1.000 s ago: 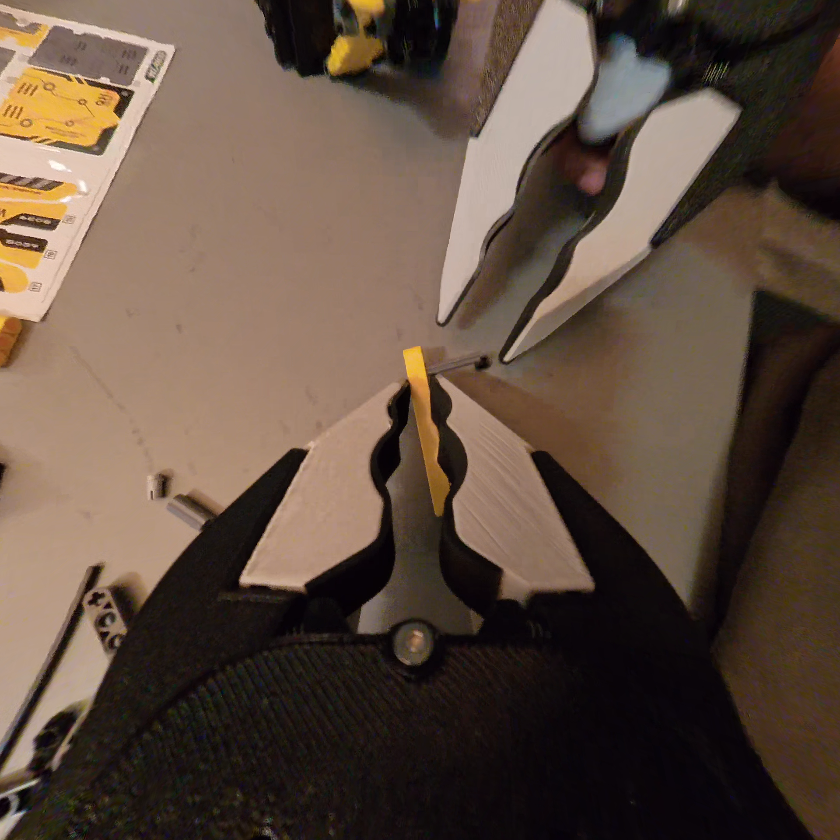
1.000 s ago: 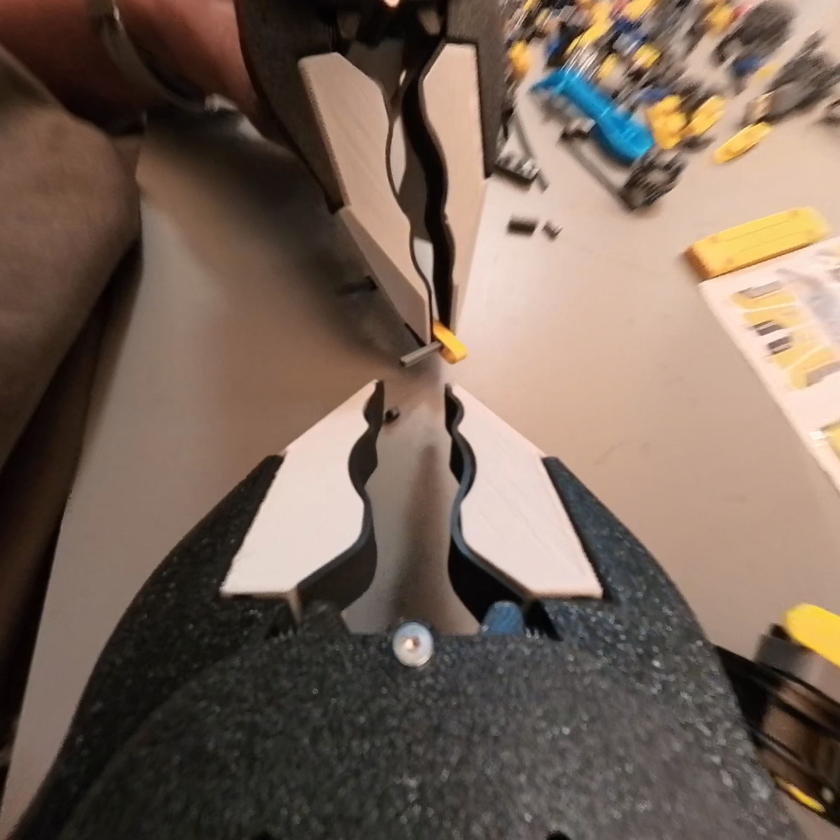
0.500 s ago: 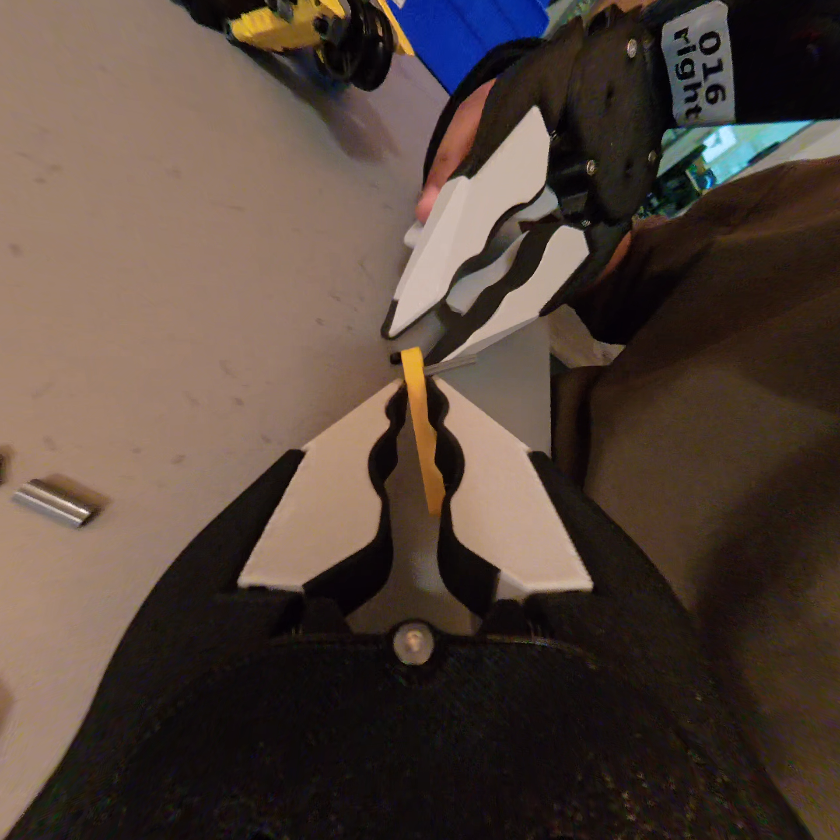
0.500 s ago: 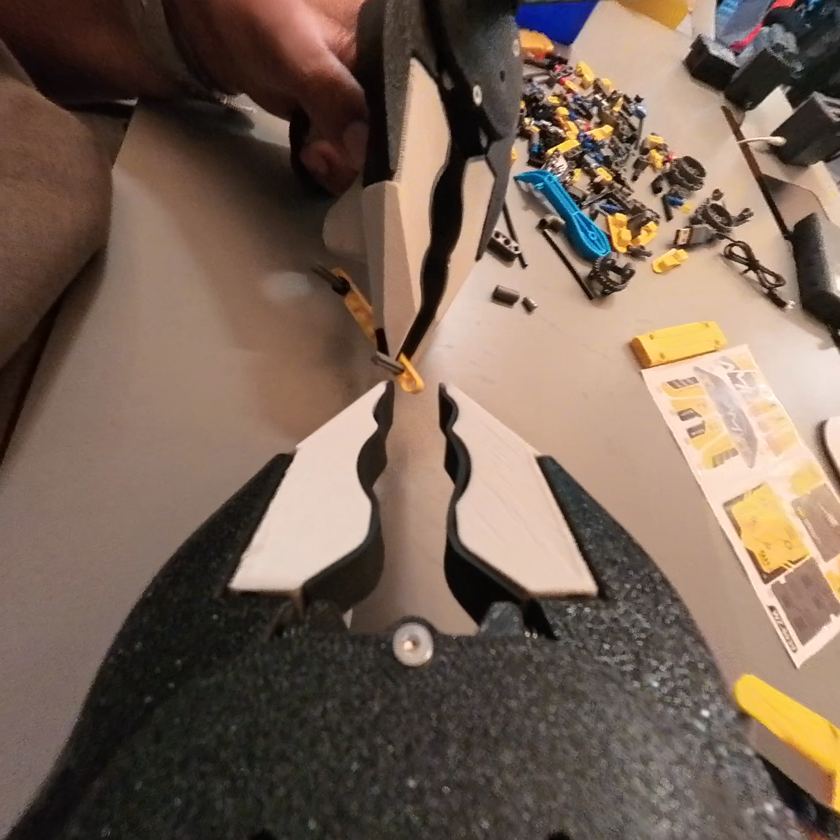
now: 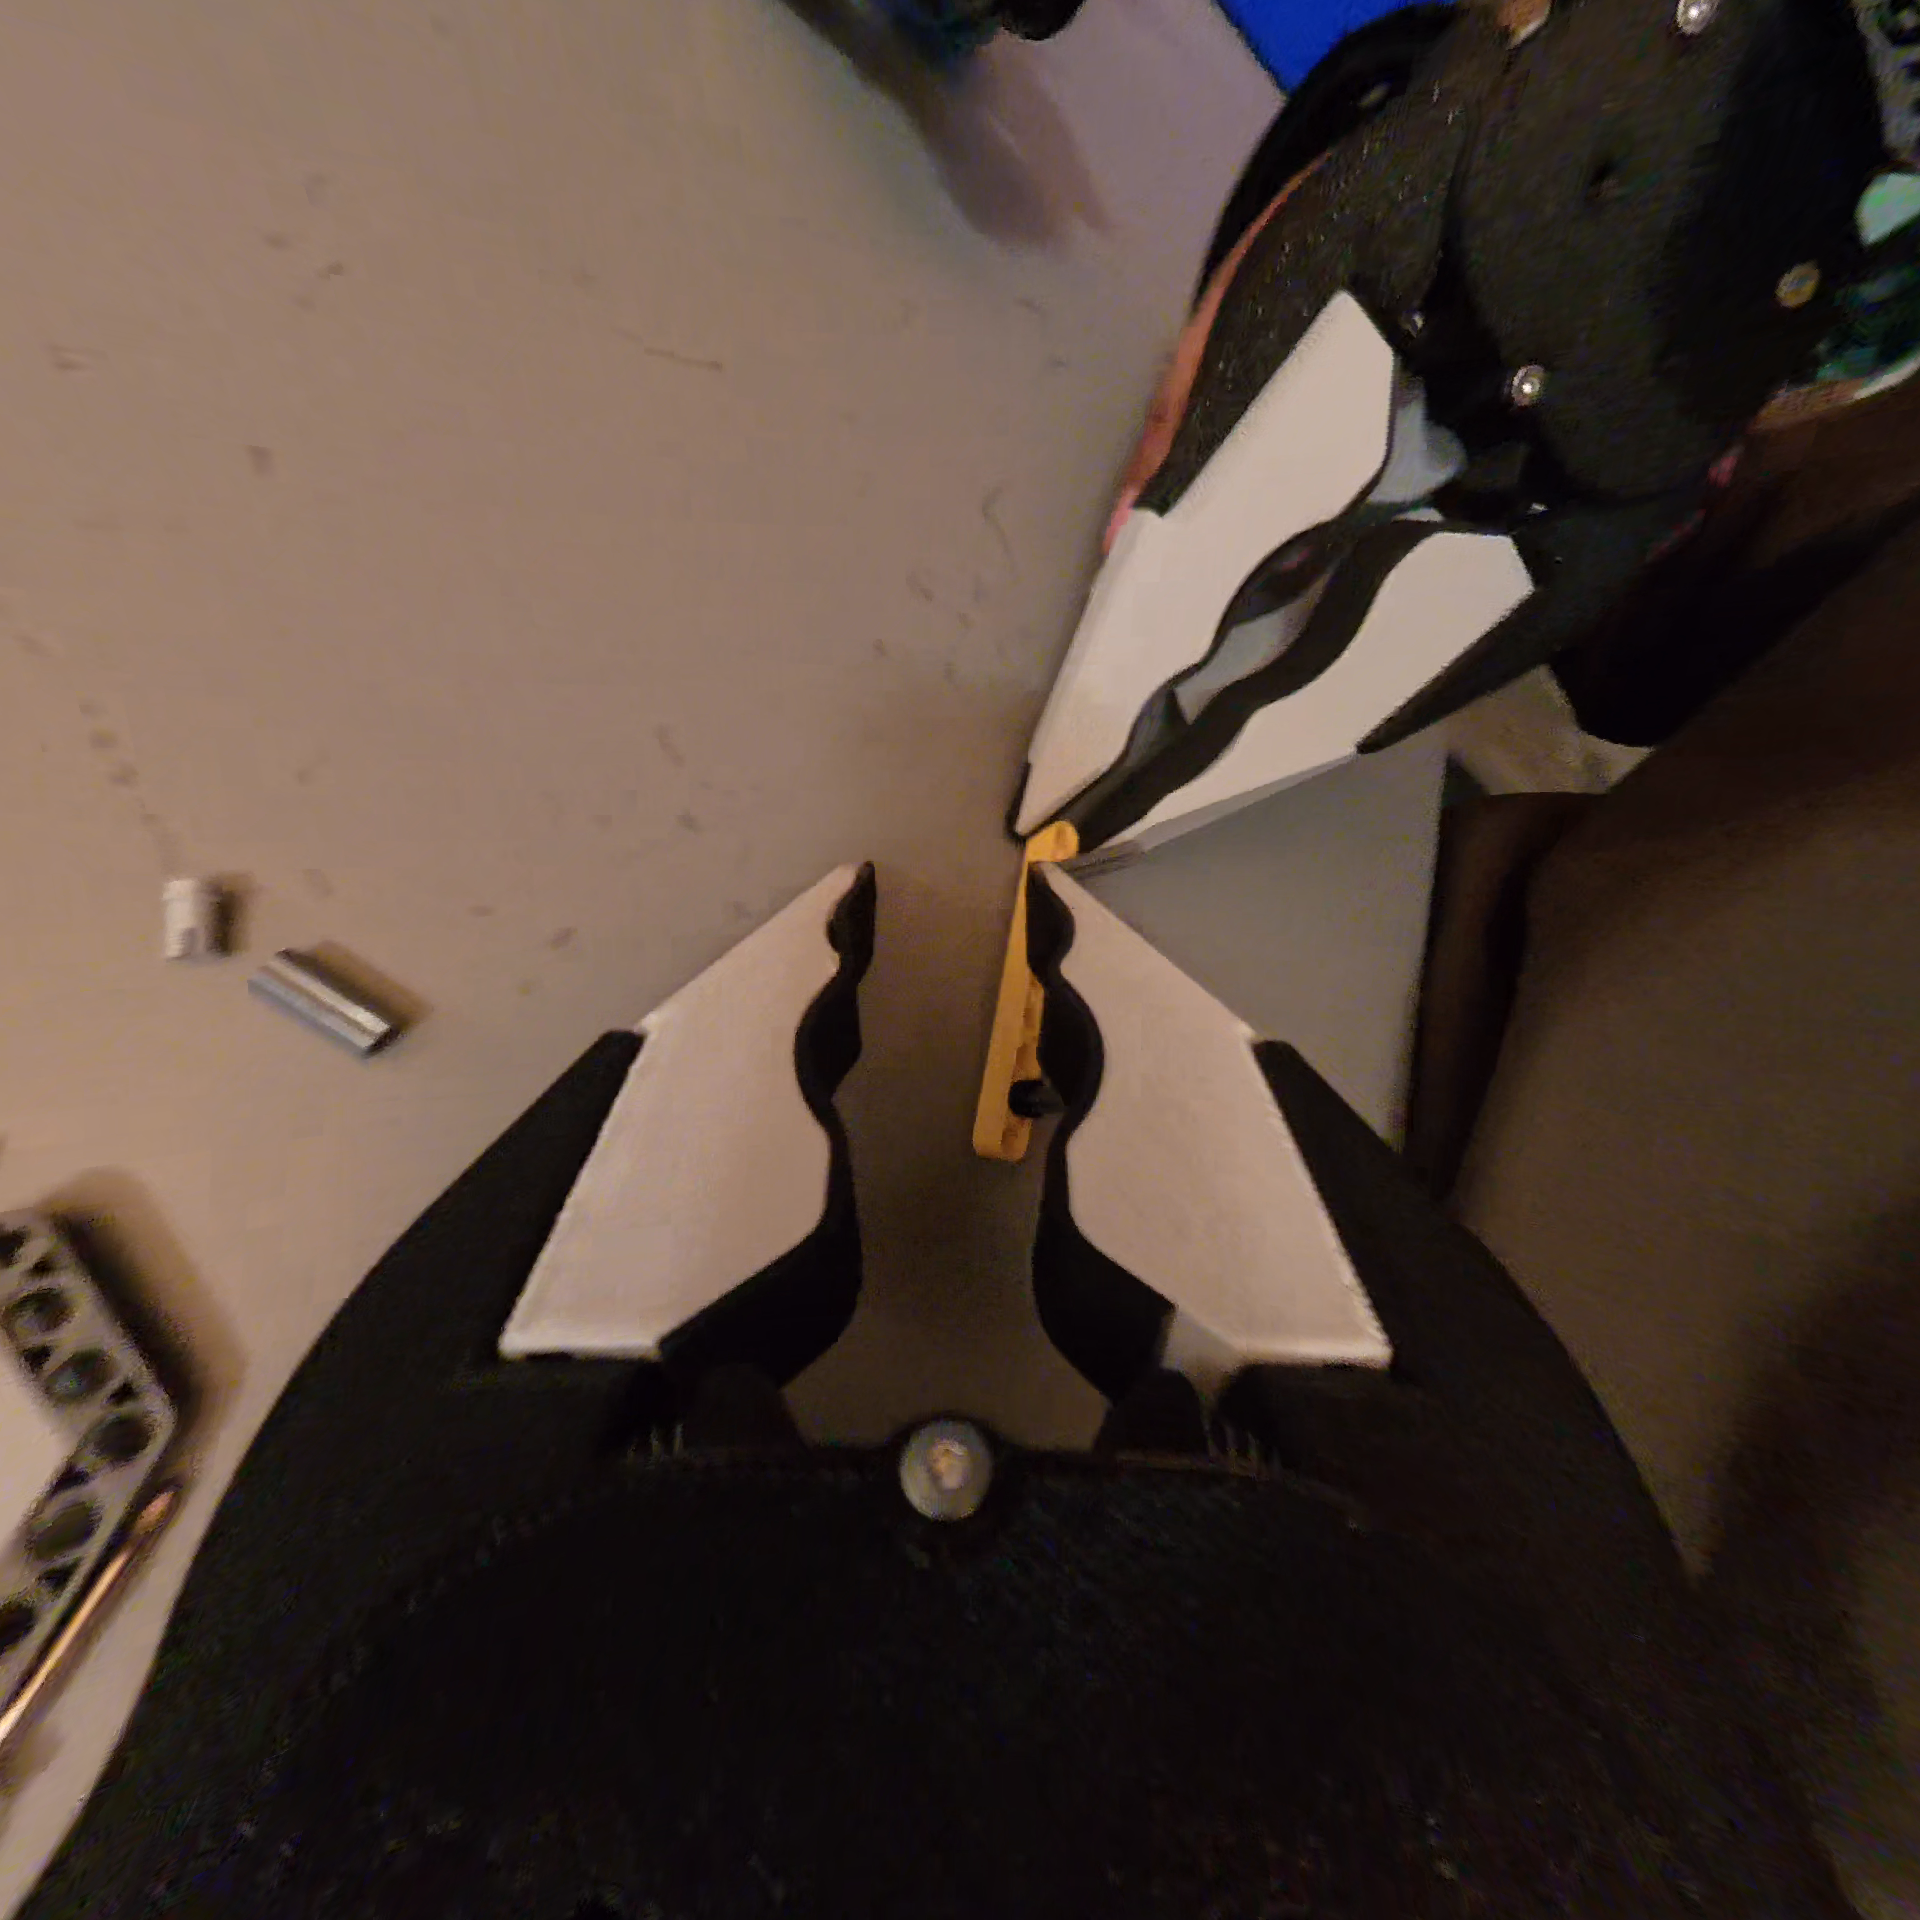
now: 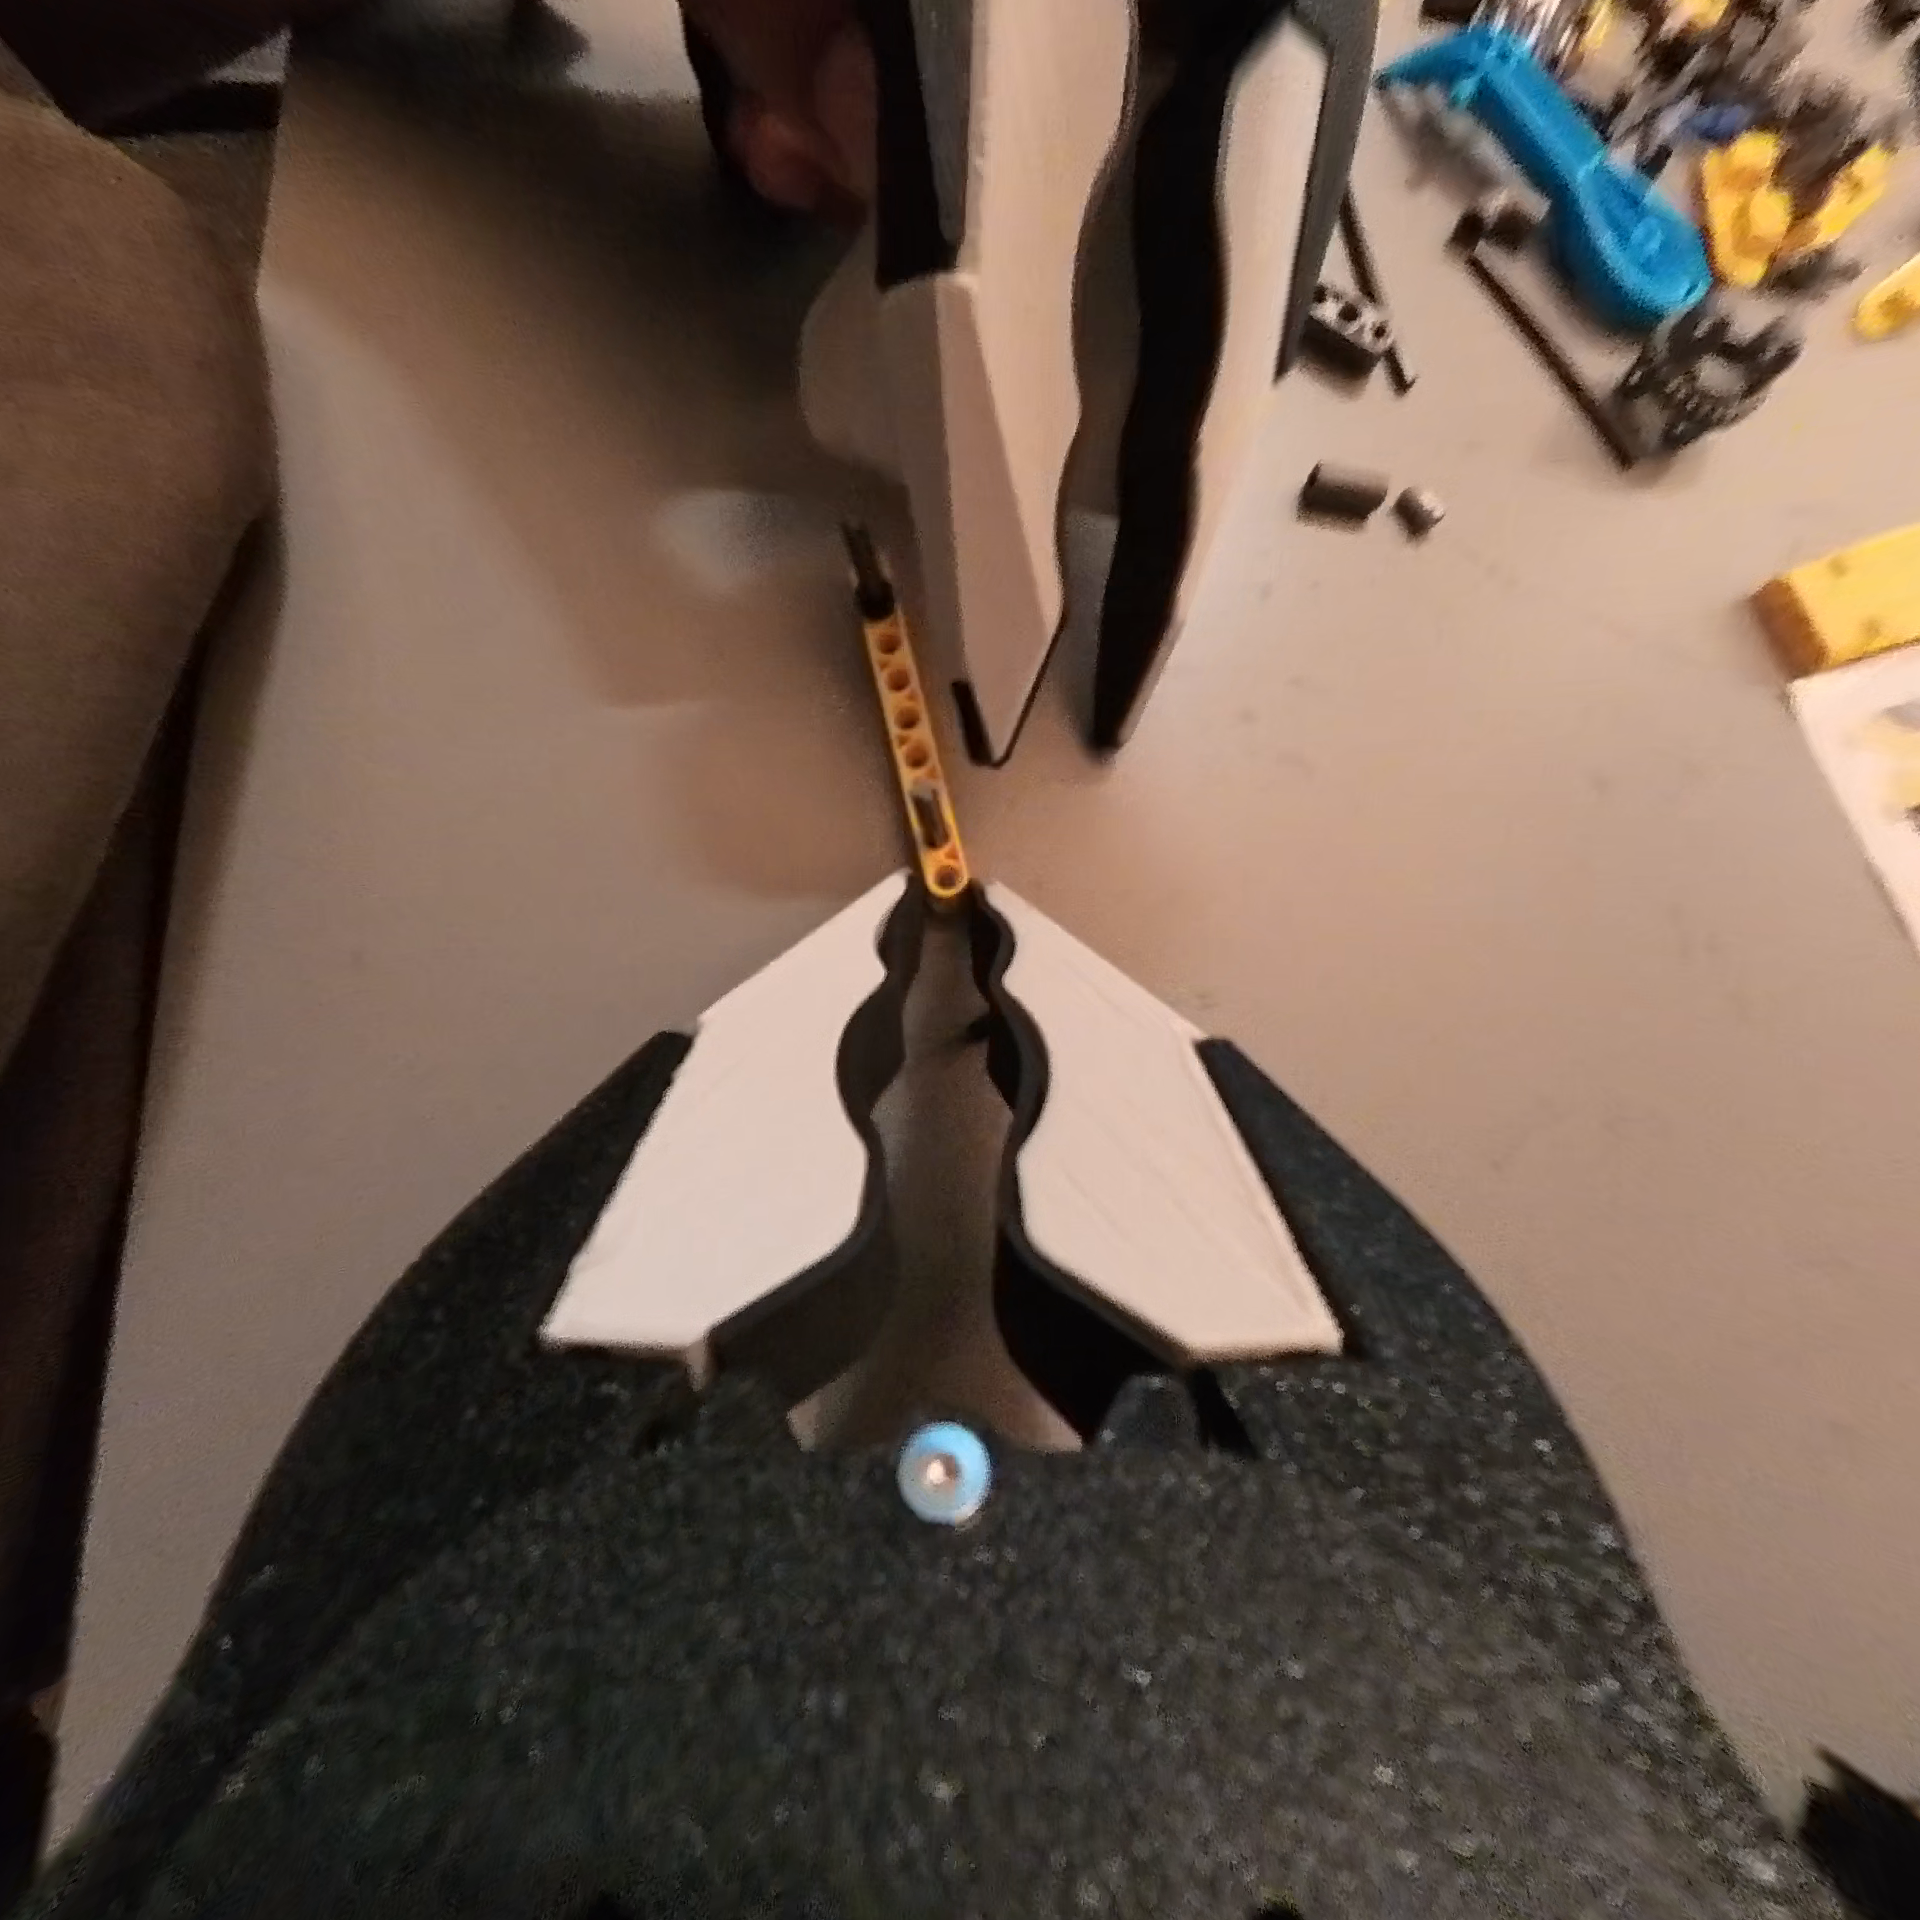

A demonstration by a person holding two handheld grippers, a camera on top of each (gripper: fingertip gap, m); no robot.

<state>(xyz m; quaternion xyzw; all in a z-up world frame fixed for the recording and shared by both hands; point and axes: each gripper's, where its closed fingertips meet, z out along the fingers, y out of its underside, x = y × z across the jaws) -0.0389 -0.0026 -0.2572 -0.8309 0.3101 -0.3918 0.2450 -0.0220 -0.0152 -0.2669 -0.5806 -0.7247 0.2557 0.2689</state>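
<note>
Right gripper (image 6: pixel 940 894) fingers nearly closed, pinching the near end of the yellow beam (image 6: pixel 916 743). Beam's long axis runs straight away from them toward the left gripper (image 5: pixel 956 883), whose fingers now stand wide apart; the beam only lies along its right finger (image 5: pixel 1164 1101). Half a second ago the left fingers clamped the beam and the right were open. All above the grey worktop (image 5: pixel 520 520); two small metal sleeves (image 5: pixel 322 1003) lie to the left.

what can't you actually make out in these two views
- Left wrist view: the yellow beam's holes; it shows edge-on.
- Right wrist view: the parts pile, smeared by blur.
- Right wrist view: the paper sheet, cut off by the right edge.
- Left wrist view: the grey holed beam, cut off at left.
</note>
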